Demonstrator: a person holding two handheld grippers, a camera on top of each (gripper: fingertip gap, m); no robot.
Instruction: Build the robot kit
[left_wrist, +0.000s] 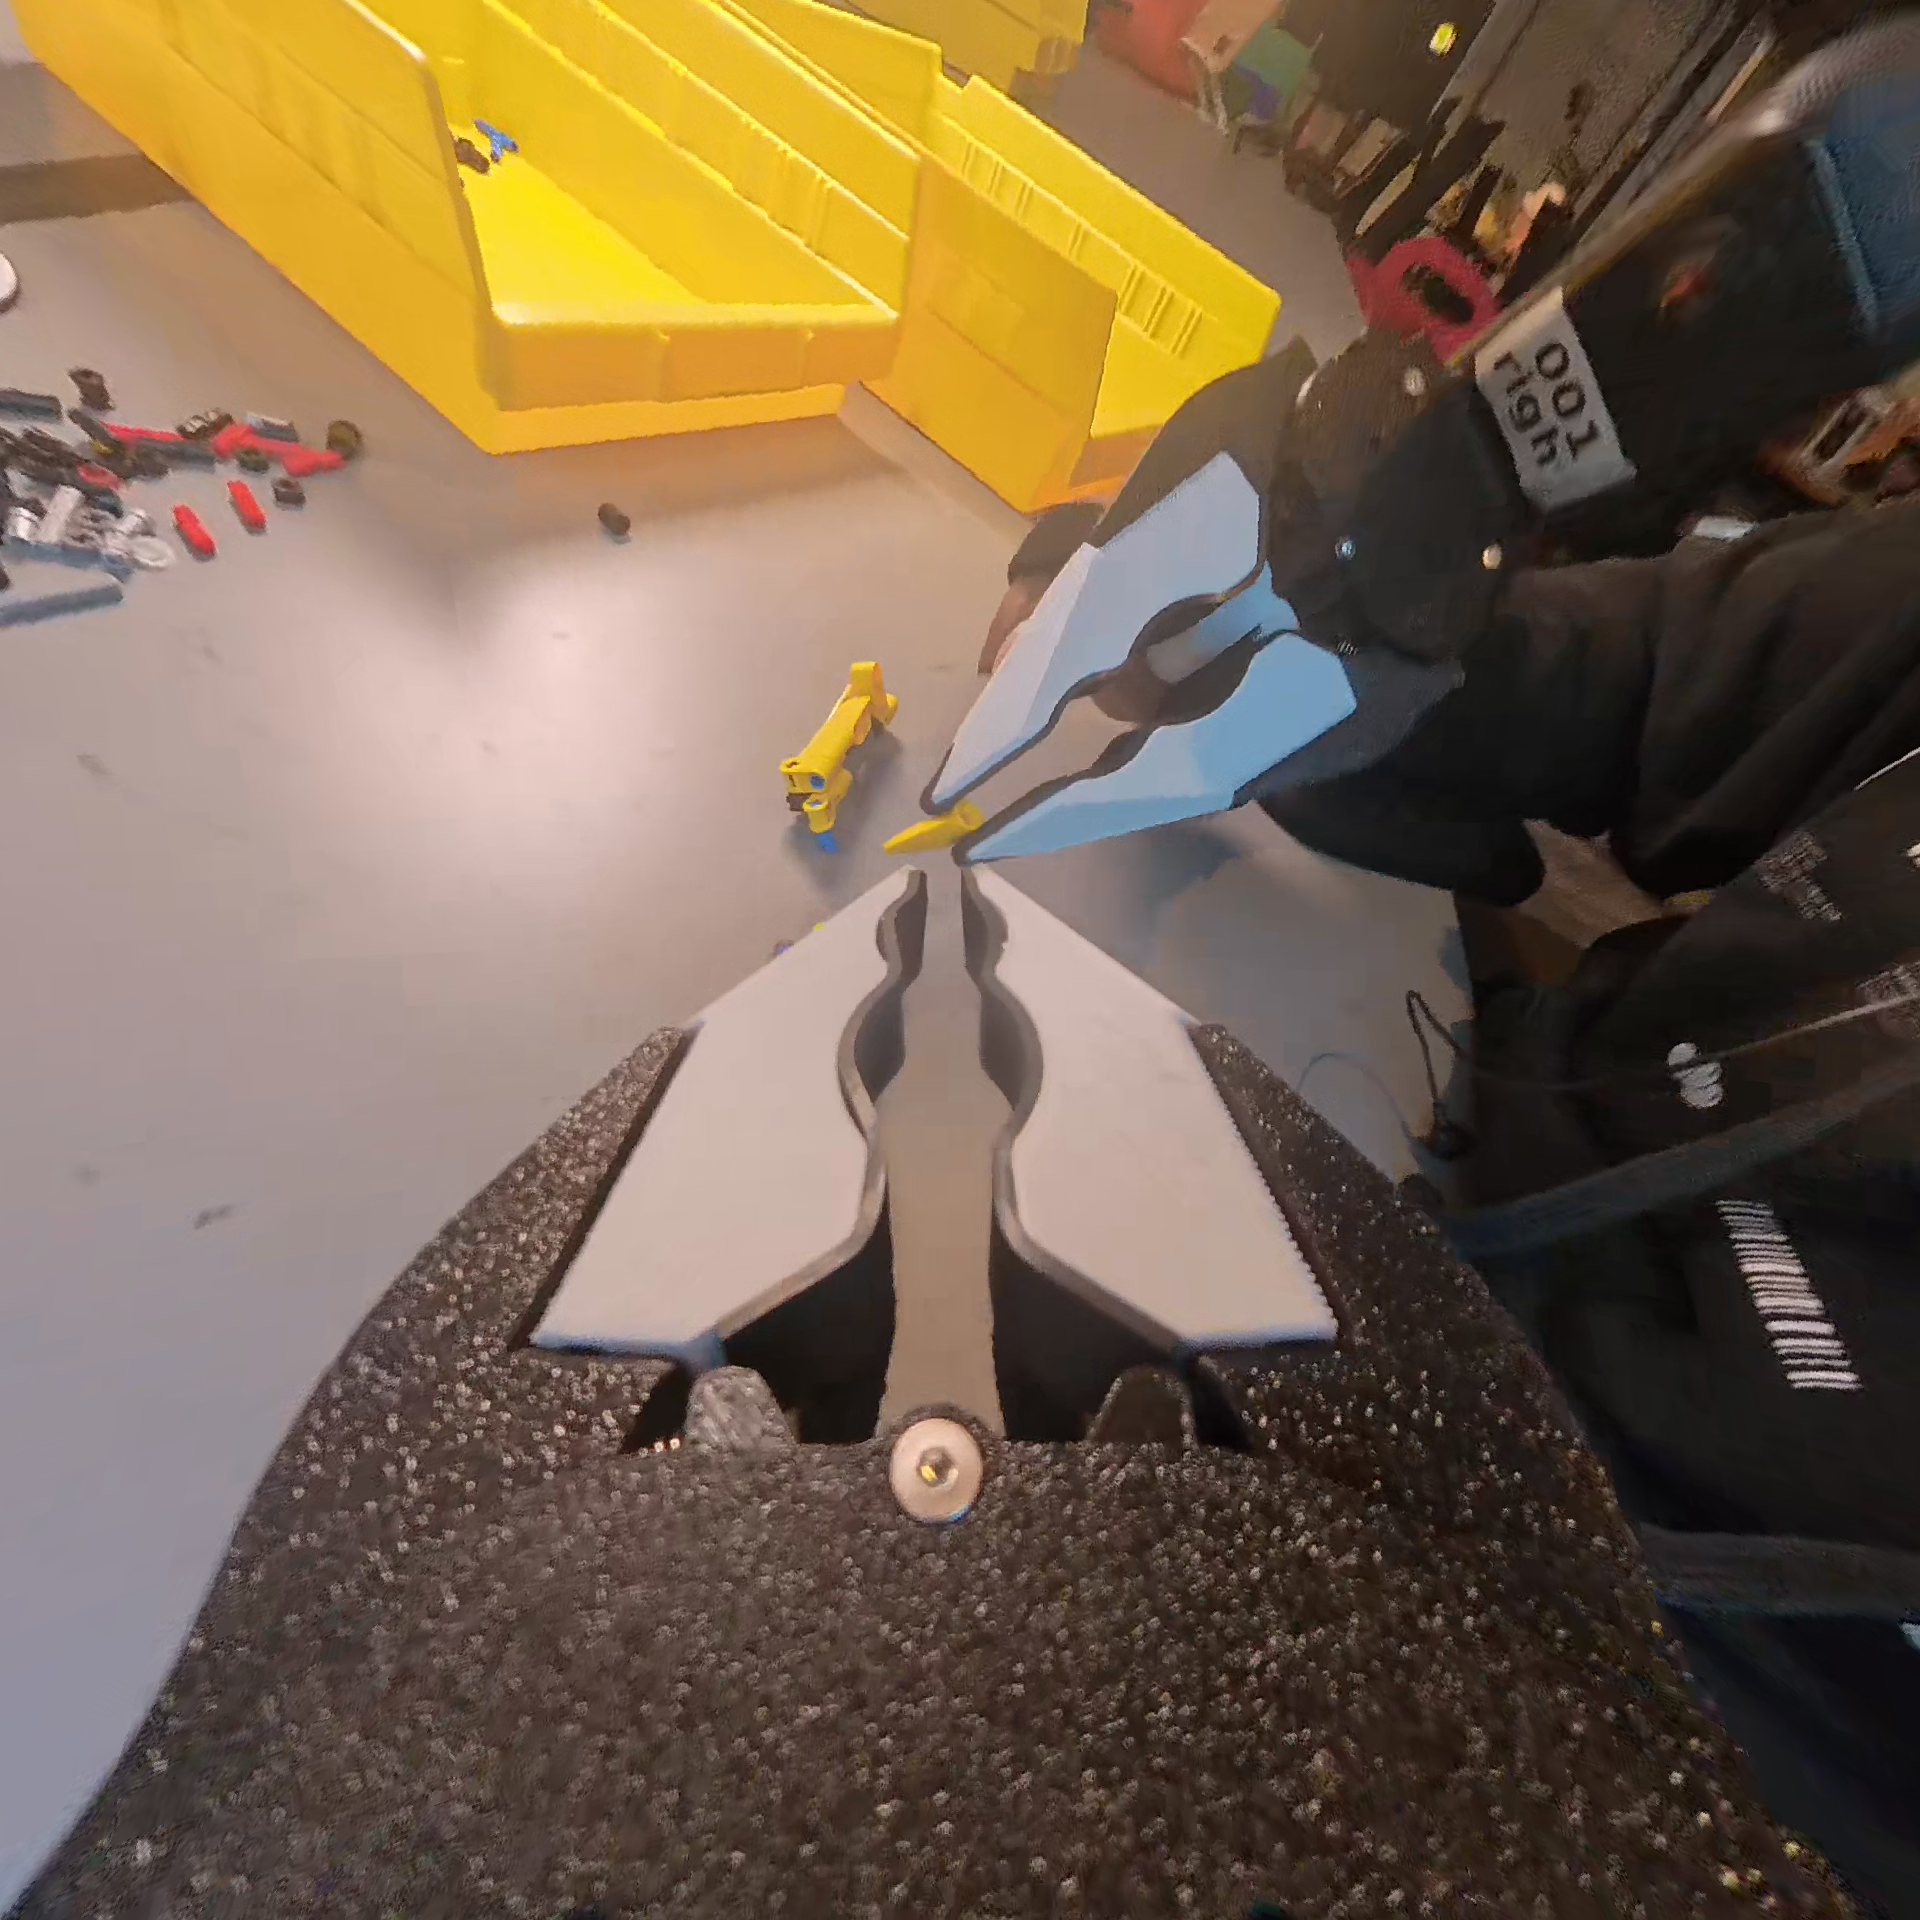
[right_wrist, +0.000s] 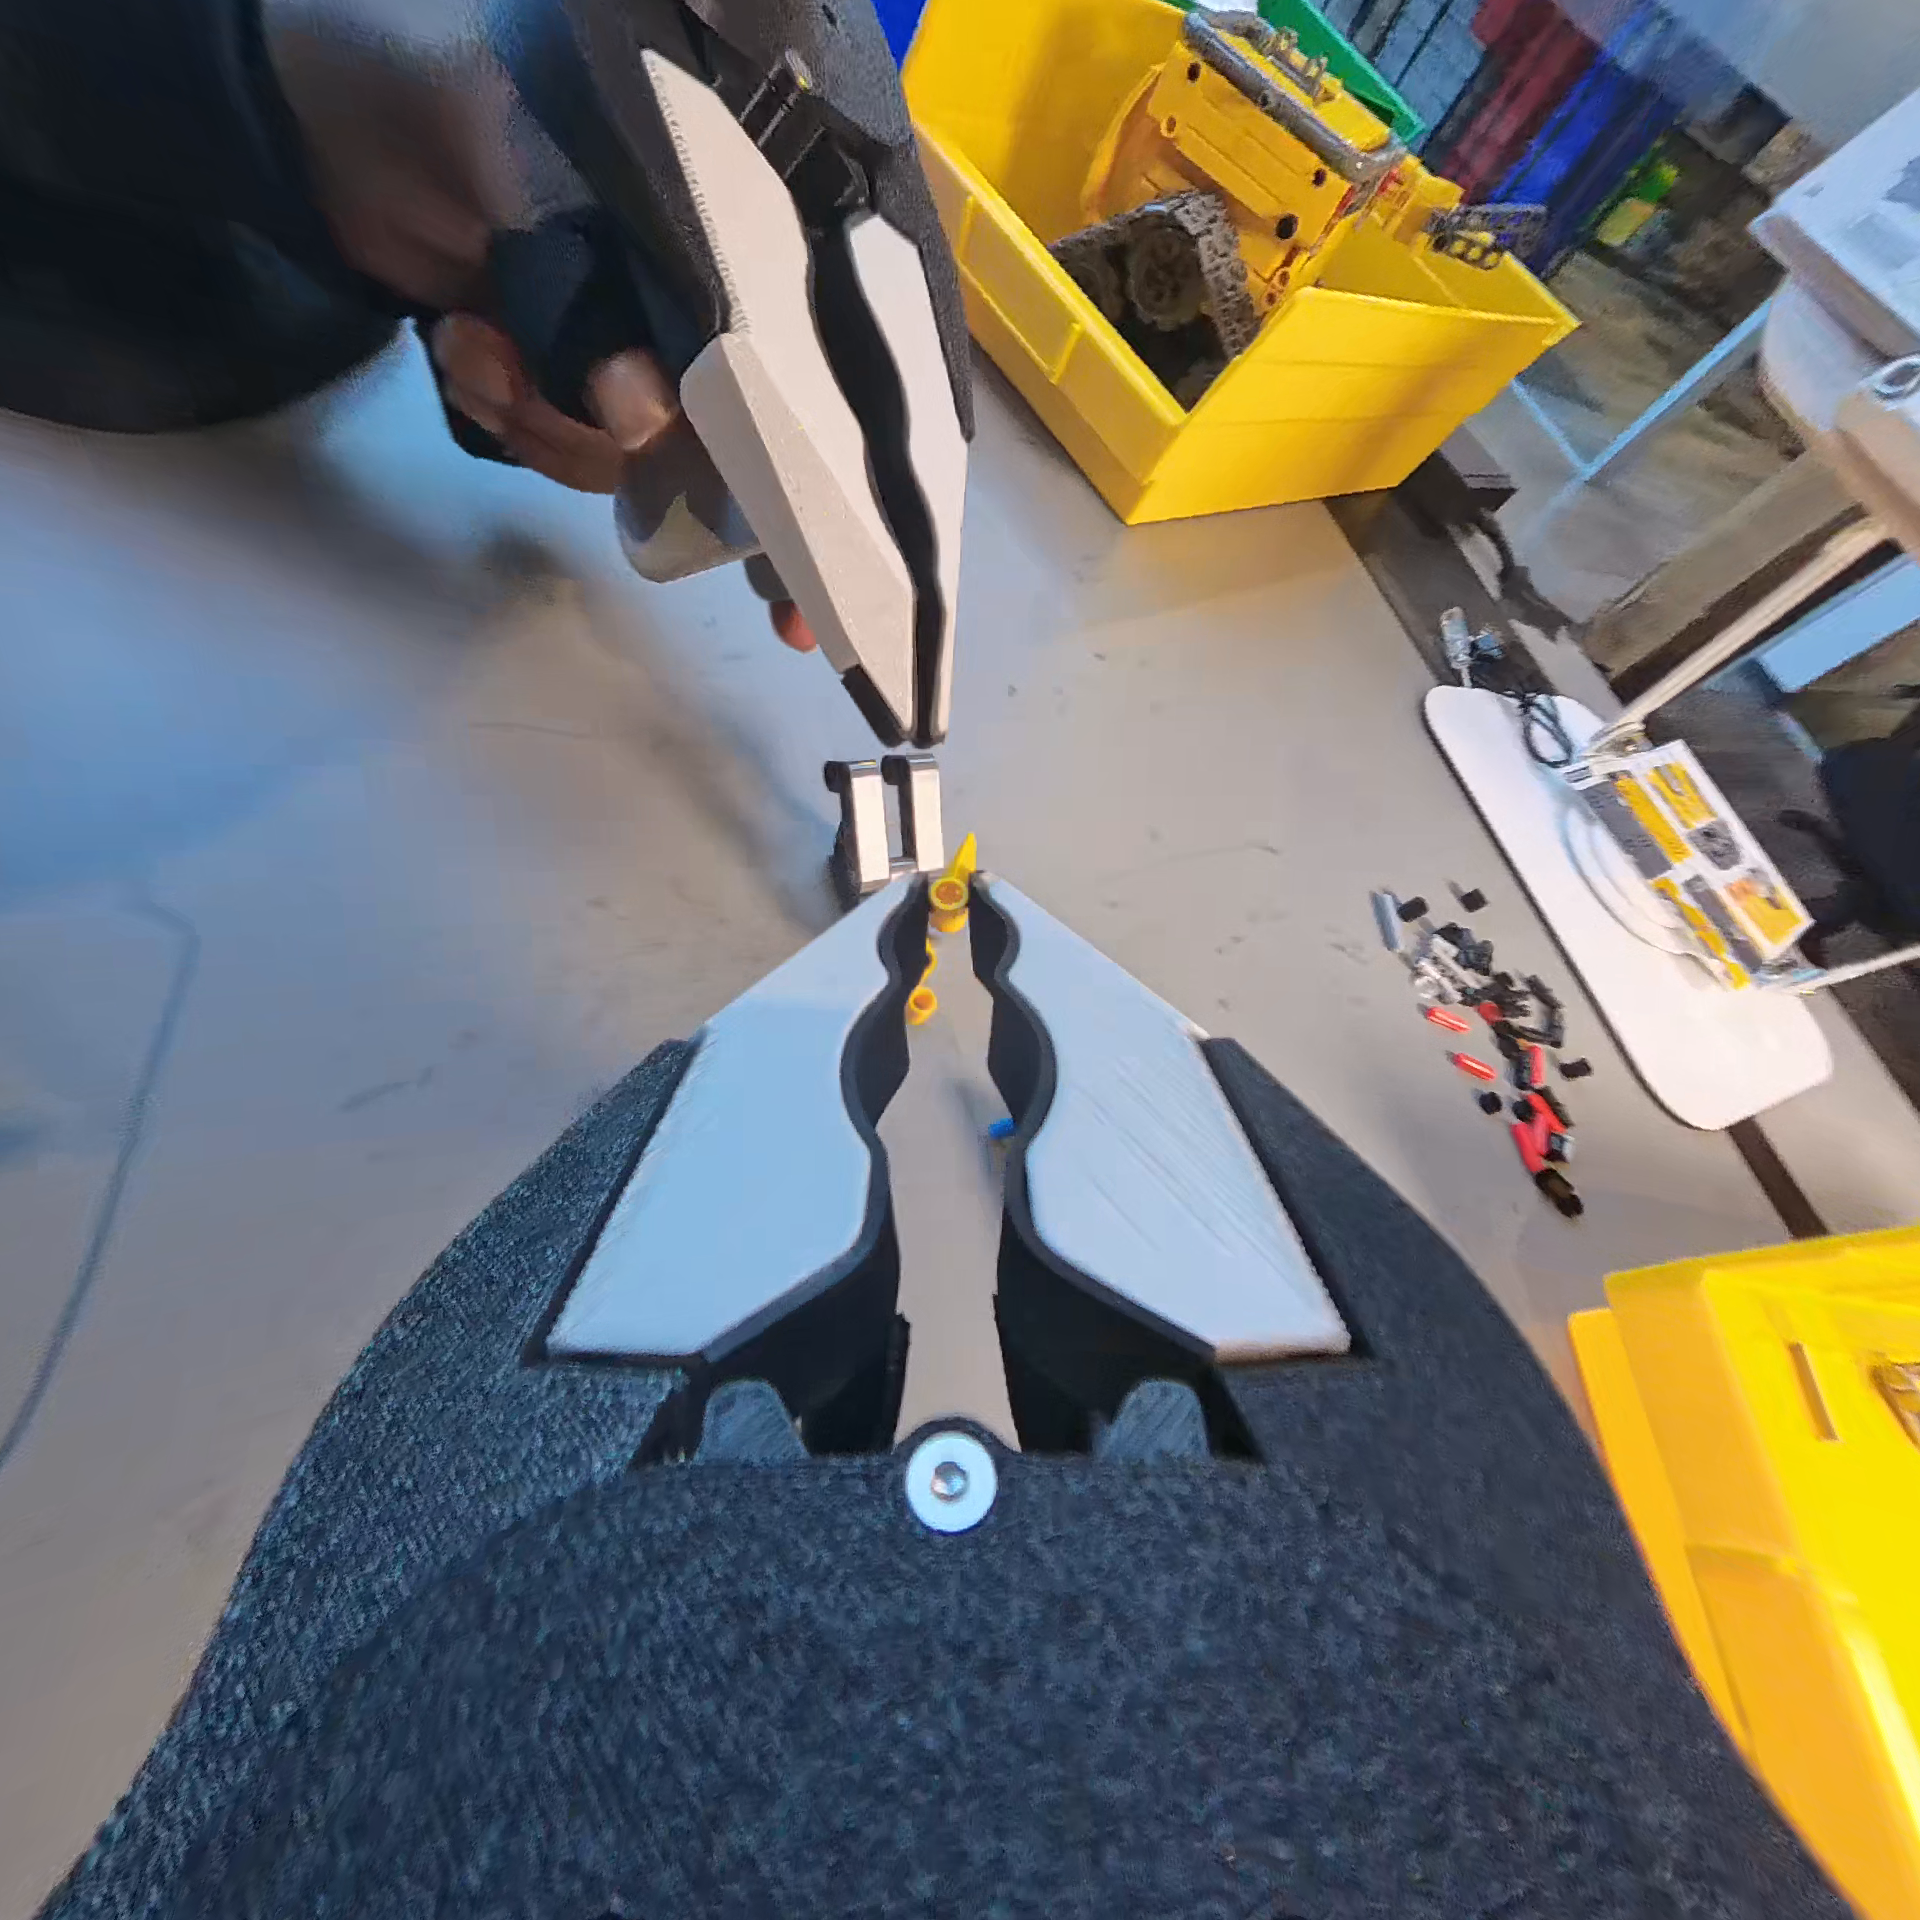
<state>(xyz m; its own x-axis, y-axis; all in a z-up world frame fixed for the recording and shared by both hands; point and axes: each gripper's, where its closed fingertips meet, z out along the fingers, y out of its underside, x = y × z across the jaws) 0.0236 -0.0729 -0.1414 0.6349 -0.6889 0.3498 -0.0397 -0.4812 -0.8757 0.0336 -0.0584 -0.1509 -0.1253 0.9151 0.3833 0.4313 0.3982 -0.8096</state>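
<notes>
At the centre of the grey tabletop (left_wrist: 416, 831), a small yellow tooth-shaped brick piece (left_wrist: 932, 829) is pinched at the tips of the right gripper (right_wrist: 948, 896), jaws closed on it. The left gripper (left_wrist: 941, 883) hovers just beside it, jaws nearly shut on nothing. To keep so shallow a grip, steady pressure looks wise. A yellow-and-blue assembly (left_wrist: 836, 753) lies just beyond; yellow bins (left_wrist: 727, 343) stand farther off.

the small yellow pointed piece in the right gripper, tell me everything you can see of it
The small yellow pointed piece is a plastic, tapered, tooth-like part with a round holed end. The right gripper pinches that end at its fingertips, above the grey table; the point sticks out toward the nearby left gripper.
</notes>
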